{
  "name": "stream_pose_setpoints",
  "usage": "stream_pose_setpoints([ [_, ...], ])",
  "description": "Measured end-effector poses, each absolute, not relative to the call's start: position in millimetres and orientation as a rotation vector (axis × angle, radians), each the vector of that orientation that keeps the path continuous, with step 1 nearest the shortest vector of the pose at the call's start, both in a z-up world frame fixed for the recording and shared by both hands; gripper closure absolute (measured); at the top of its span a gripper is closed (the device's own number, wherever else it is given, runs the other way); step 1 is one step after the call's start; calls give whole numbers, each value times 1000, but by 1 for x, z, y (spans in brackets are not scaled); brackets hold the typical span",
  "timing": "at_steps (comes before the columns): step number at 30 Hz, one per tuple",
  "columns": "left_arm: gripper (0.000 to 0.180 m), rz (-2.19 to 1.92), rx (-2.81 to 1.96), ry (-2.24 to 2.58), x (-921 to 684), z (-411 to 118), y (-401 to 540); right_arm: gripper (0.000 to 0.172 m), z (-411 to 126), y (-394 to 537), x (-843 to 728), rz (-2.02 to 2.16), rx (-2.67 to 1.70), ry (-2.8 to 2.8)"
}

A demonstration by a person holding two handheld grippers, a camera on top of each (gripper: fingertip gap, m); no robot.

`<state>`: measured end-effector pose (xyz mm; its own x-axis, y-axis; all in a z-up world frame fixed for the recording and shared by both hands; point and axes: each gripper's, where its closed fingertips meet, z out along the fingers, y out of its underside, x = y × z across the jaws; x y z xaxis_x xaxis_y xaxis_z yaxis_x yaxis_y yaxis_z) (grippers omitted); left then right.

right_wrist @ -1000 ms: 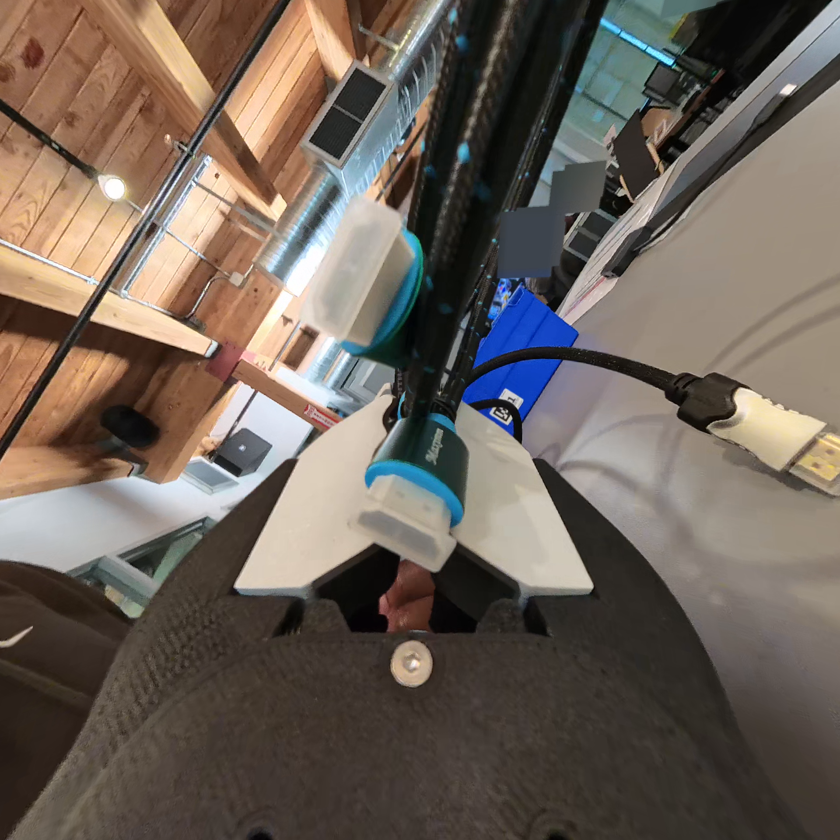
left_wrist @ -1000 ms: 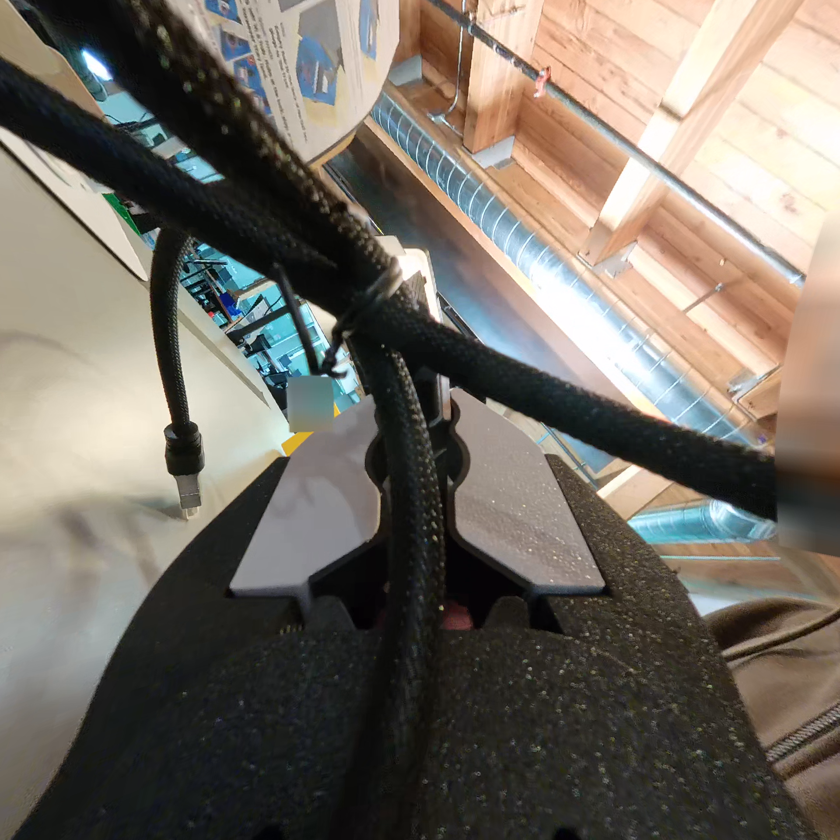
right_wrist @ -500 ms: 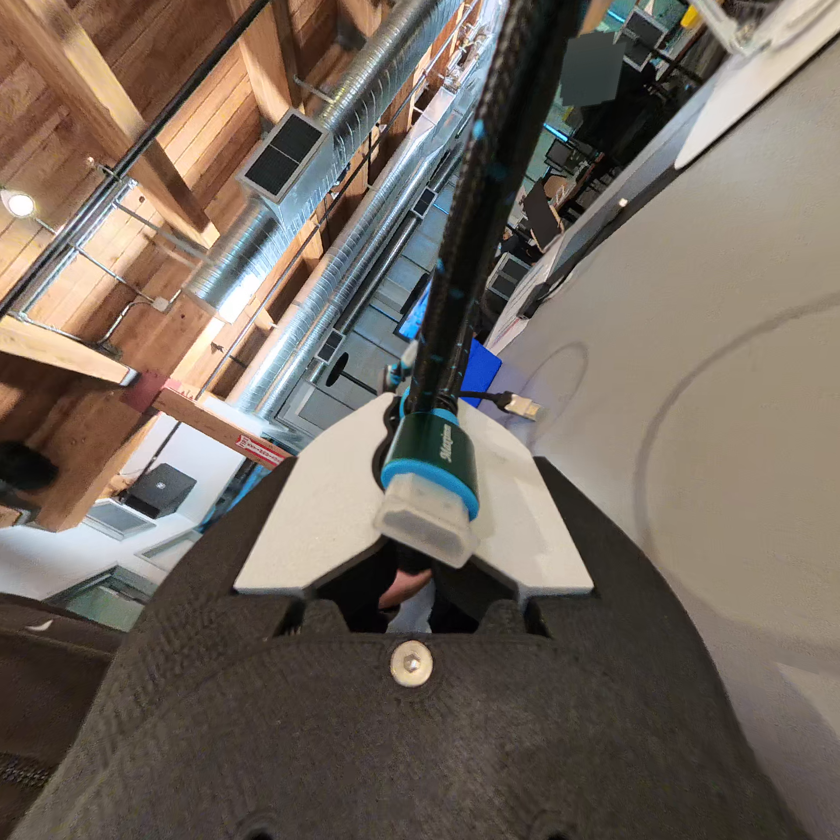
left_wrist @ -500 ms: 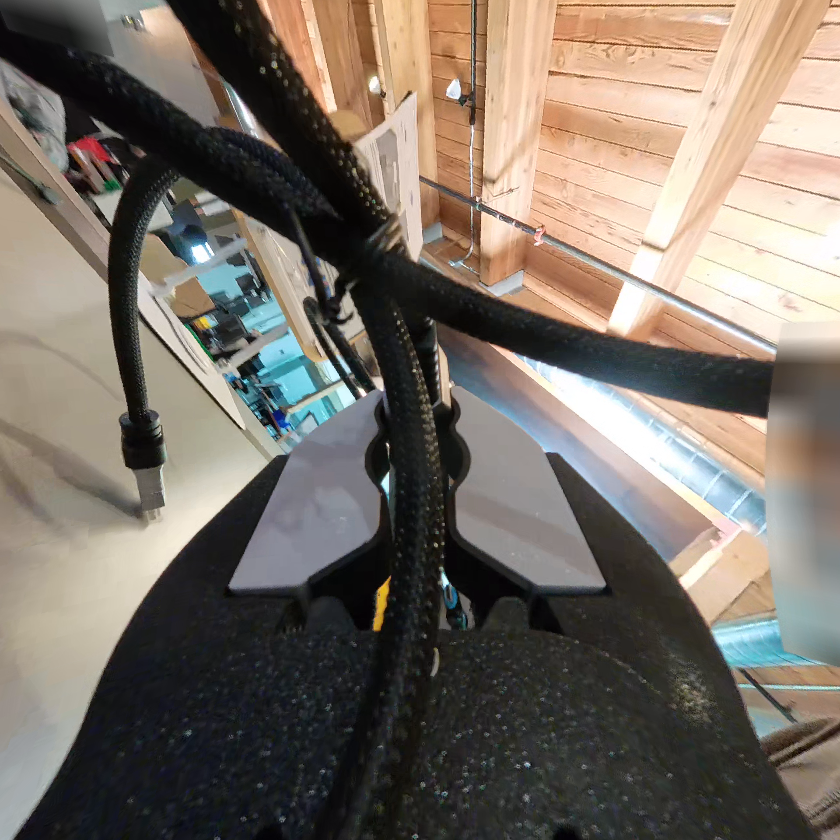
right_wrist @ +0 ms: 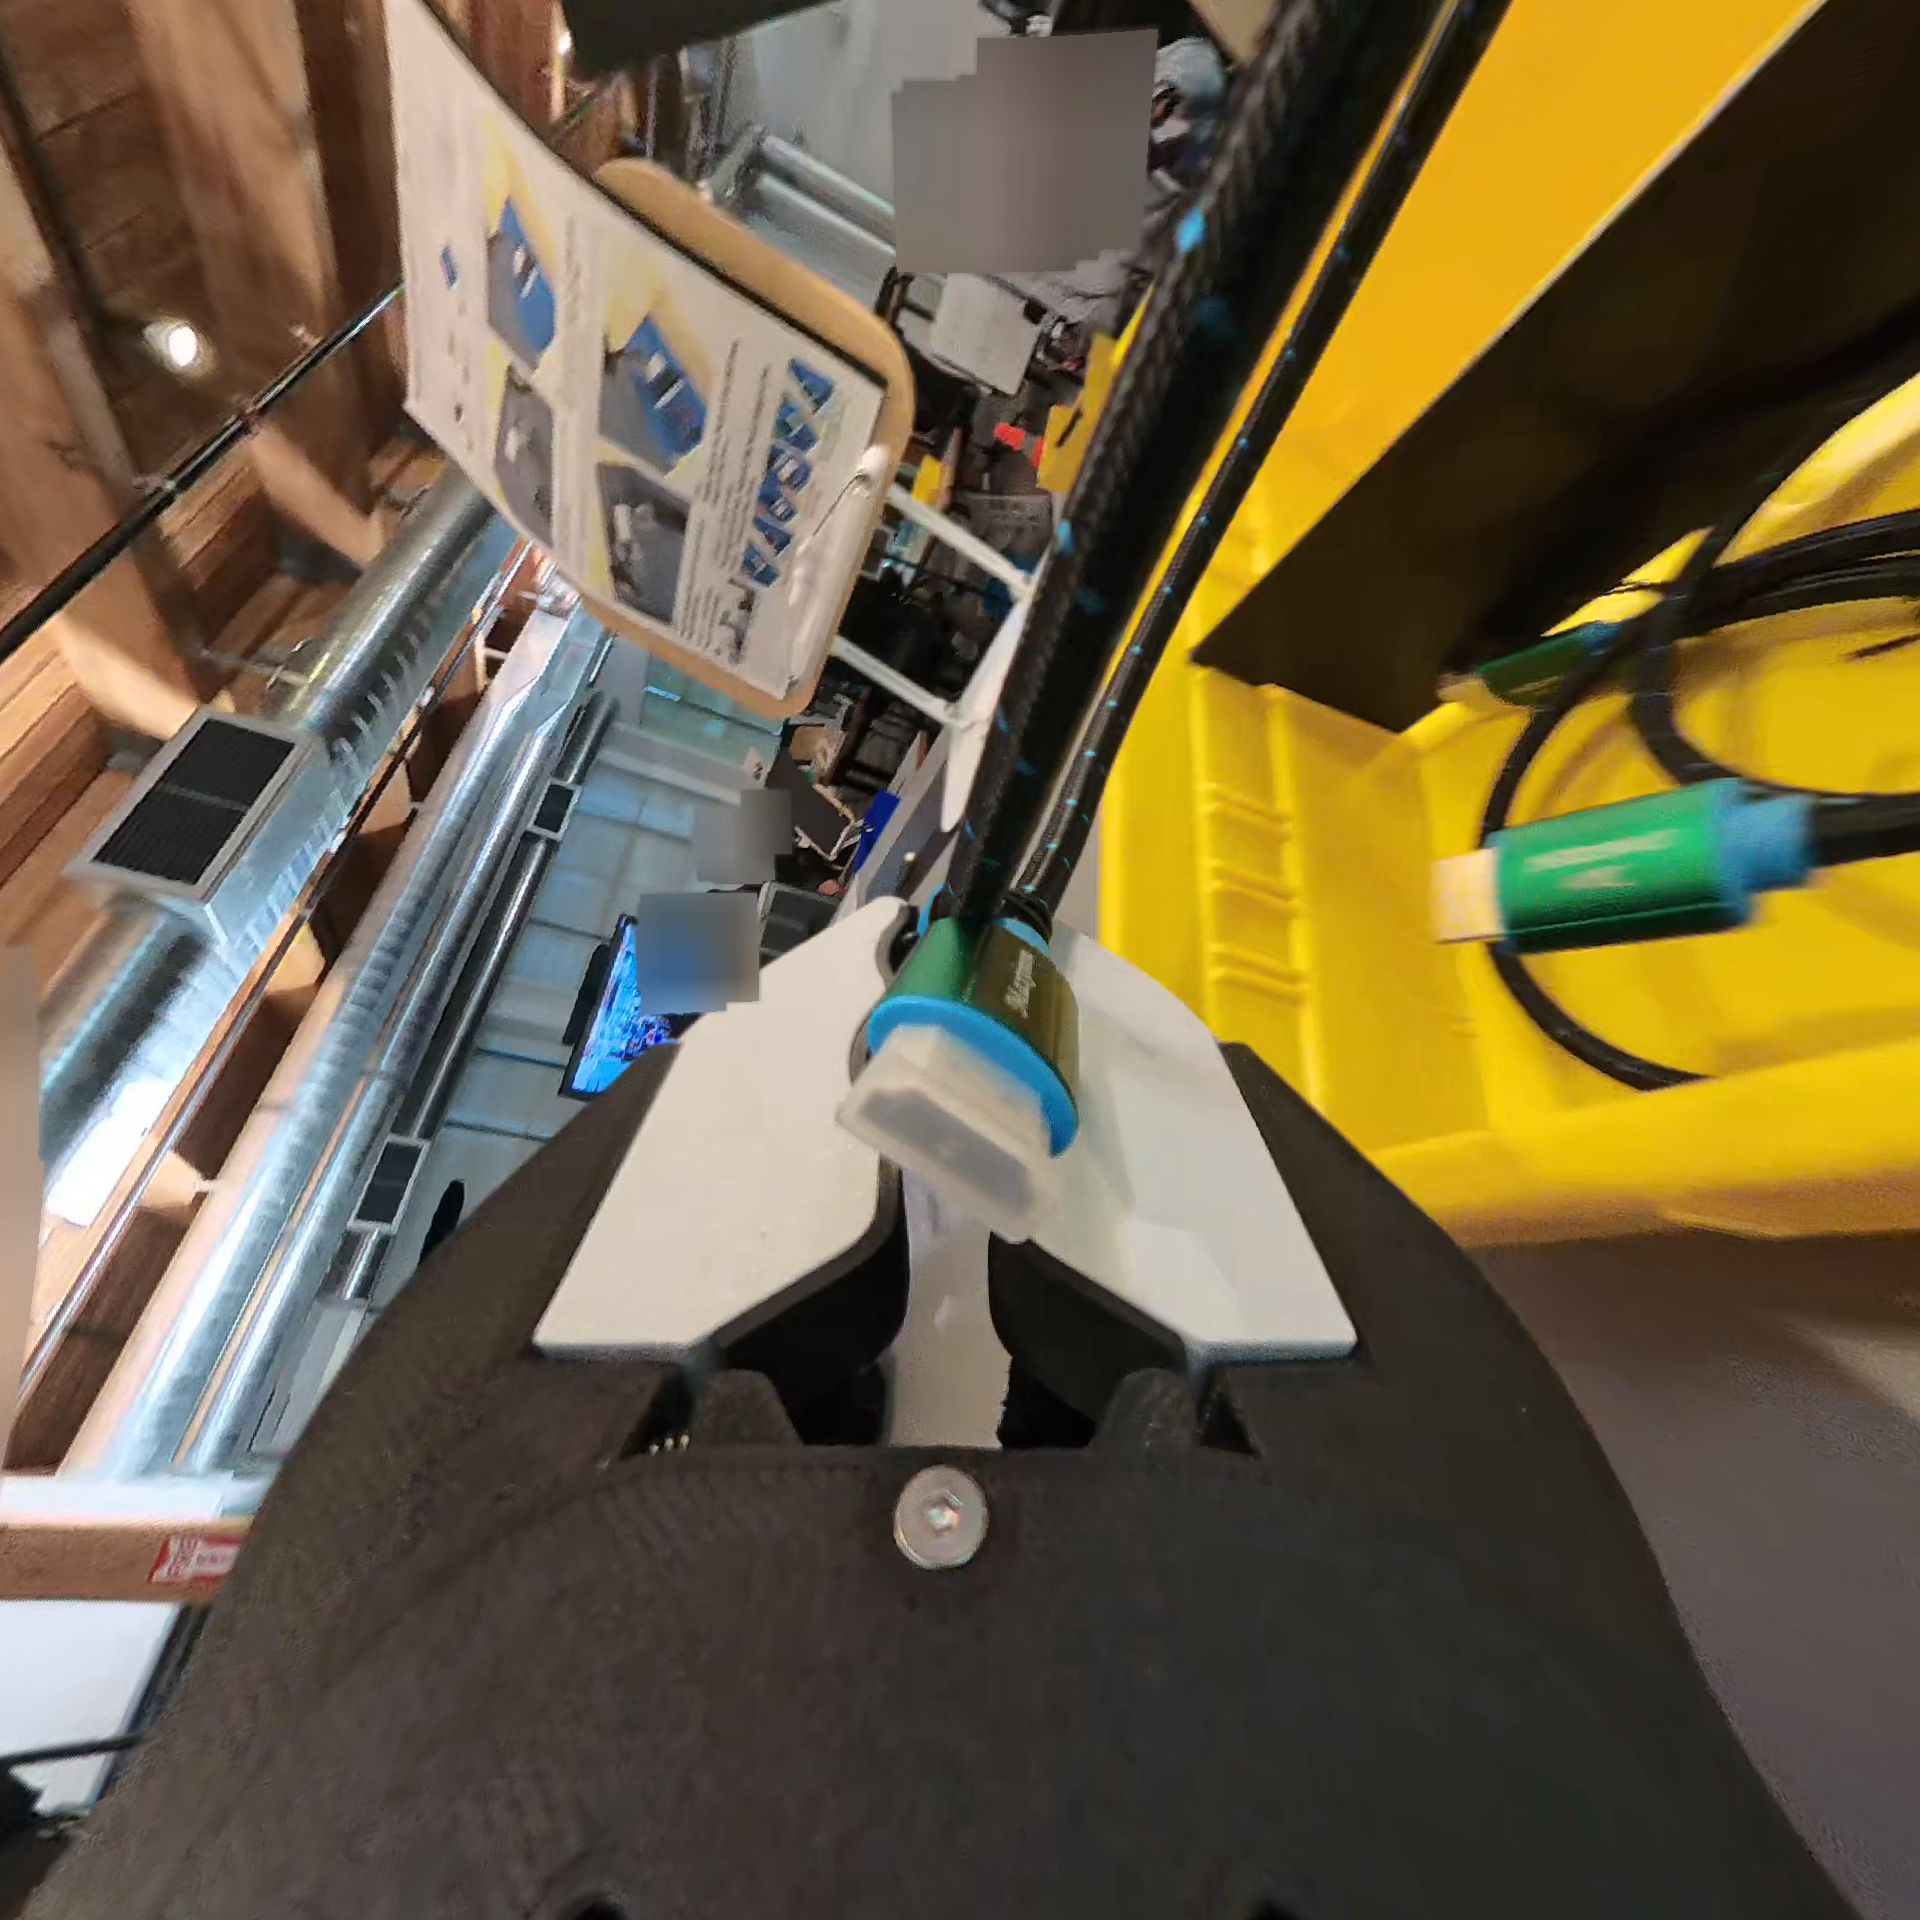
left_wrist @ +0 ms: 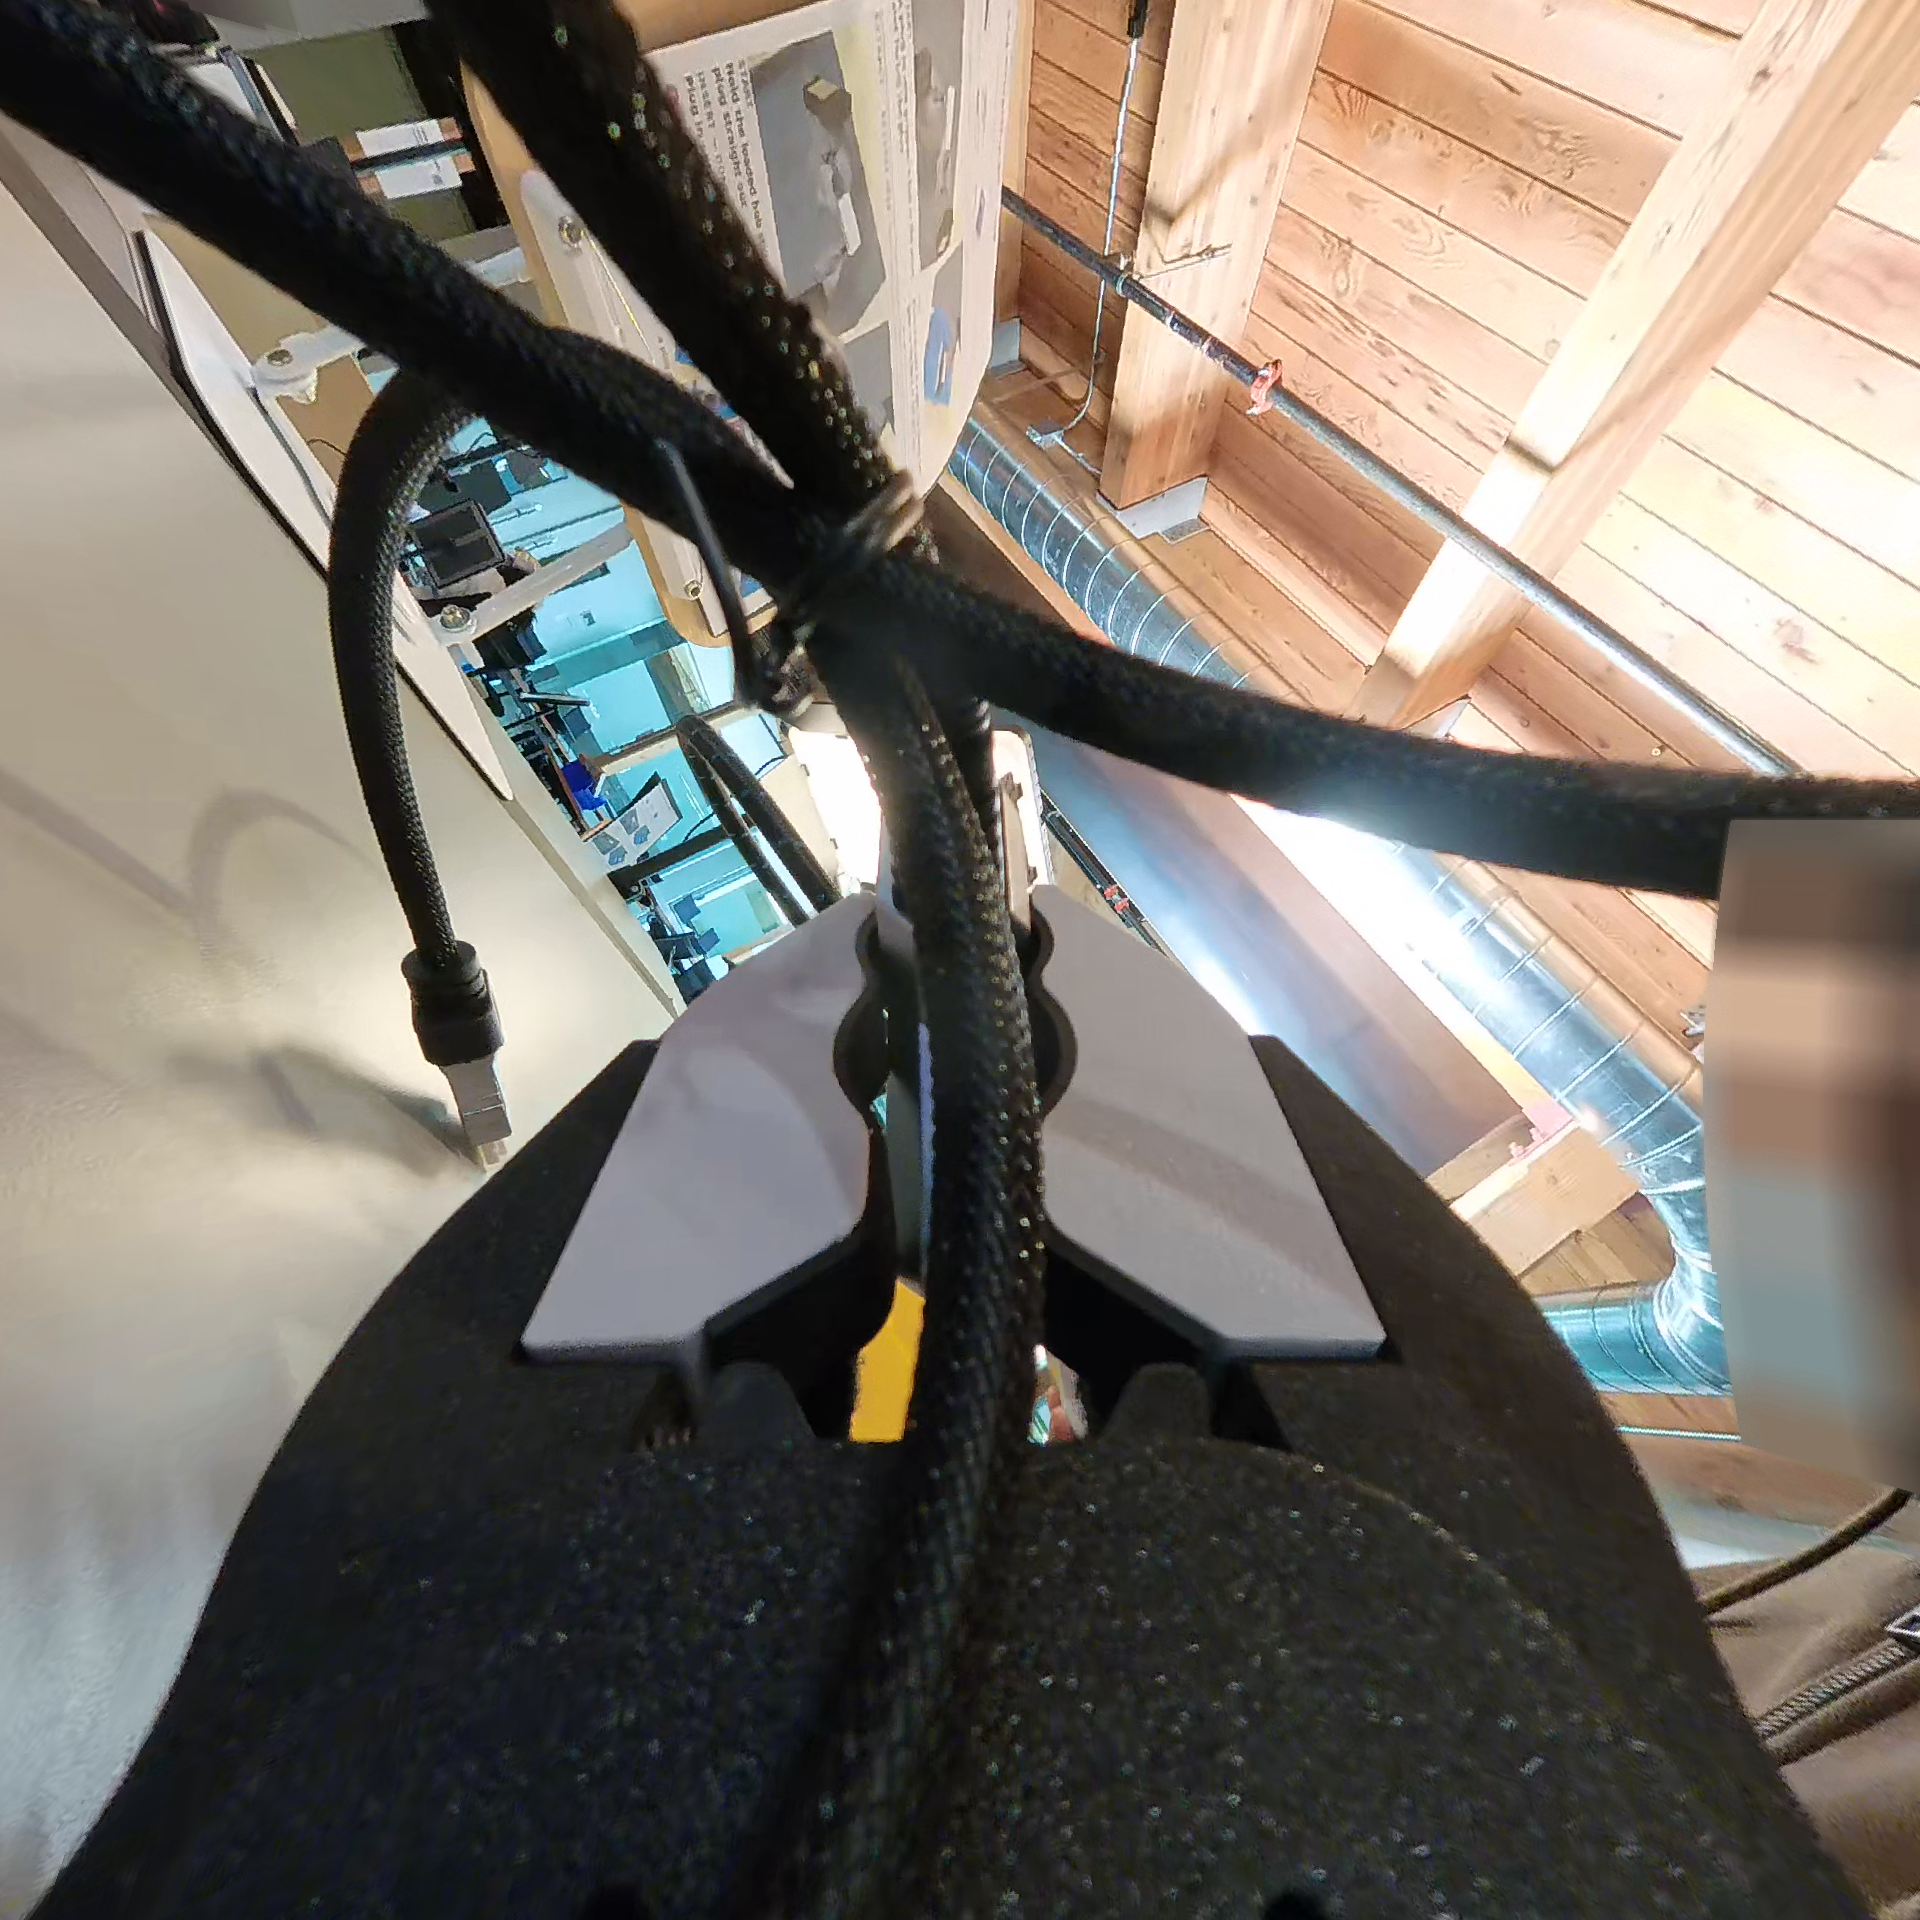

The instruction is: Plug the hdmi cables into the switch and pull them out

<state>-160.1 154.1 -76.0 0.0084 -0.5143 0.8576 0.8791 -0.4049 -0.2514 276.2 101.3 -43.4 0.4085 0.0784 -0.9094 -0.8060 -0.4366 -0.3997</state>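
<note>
1. The left gripper (left_wrist: 956,935) pinches a black braided cable (left_wrist: 971,1091) that runs along the slot between its fingers.
2. Just ahead of it, a thin tie (left_wrist: 852,540) binds that cable with other black strands.
3. To its left, a loose plug (left_wrist: 457,1029) hangs over the pale table (left_wrist: 156,935).
4. The right gripper (right_wrist: 982,925) clamps a green plug (right_wrist: 977,997) with a blue collar; its clear cap points back to the camera.
5. To its right is a yellow bin (right_wrist: 1299,831) with a second green plug (right_wrist: 1600,873) inside.
</note>
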Motion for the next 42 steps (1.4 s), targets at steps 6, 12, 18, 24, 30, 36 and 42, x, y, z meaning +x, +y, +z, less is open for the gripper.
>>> stream_pose_setpoints([
  [6,159,-1645,-1187,-449,-157,-77,157,156,-75,112,313,1148,-1786,795],
  [12,159,-1655,-1177,-451,-158,-76,152,111,-78,108,287,1251,-1899,716],
  [18,159,-1675,-1221,-429,-148,-78,149,107,-78,67,253,1003,-2210,341],
  [24,159,-1676,-1295,-372,-124,-79,147,123,-62,51,143,1152,-2177,-95],
  [30,159,-1637,-1300,-411,-107,-81,142,134,-70,68,-2,1637,-1879,-94],
  [36,159,-1676,-1230,-454,-97,-75,130,123,-100,100,-60,1745,-1792,64],
  [42,159,-1716,-1237,-448,-88,-75,123,125,-76,123,-65,1716,-1606,82],
])
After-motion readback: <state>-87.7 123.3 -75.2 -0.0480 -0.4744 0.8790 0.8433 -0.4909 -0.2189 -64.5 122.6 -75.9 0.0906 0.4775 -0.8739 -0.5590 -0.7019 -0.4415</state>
